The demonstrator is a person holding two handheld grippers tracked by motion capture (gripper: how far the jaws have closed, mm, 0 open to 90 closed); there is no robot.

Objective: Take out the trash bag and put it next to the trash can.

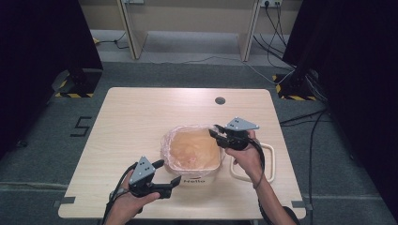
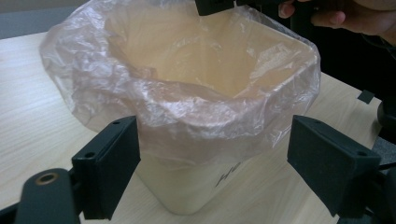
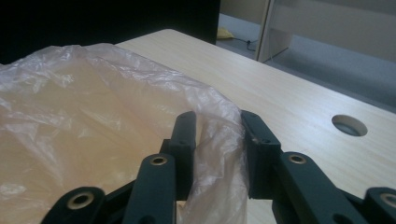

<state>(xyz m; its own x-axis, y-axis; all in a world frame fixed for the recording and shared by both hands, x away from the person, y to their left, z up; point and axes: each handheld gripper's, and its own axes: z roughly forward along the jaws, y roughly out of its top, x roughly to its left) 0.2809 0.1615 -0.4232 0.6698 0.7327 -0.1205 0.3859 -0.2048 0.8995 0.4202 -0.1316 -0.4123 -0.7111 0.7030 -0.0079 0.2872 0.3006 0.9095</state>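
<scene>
Pale wood-grain tabletop [image 1: 126, 122] carried the work, with grey carpet and dark curtains around it. Between the right gripper's [image 3: 215, 140] black fingers [image 3: 184, 135] stood a fold of the thin, clear, crinkled plastic bag [image 3: 93, 93]; the jaws straddled the rim film, narrowed almost onto it, one finger inside the mouth and one outside, so it counted as pinched. That film looked feather-light, limp and slippery, likely to stretch or tear if tugged hard, so the folded-over edge seemed the sensible place to take hold. Outward from those fingers, the bag lined a small cream plastic bin [image 1: 195, 174], itself stiff but light enough to tip. The left gripper [image 2: 212, 154] hung released, its wide-spread pads [image 2: 112, 161] empty, with the bin just beyond them, apart. Beside the right hand [image 1: 245, 157] lay a cream ring-shaped frame [image 1: 270, 164].
</scene>
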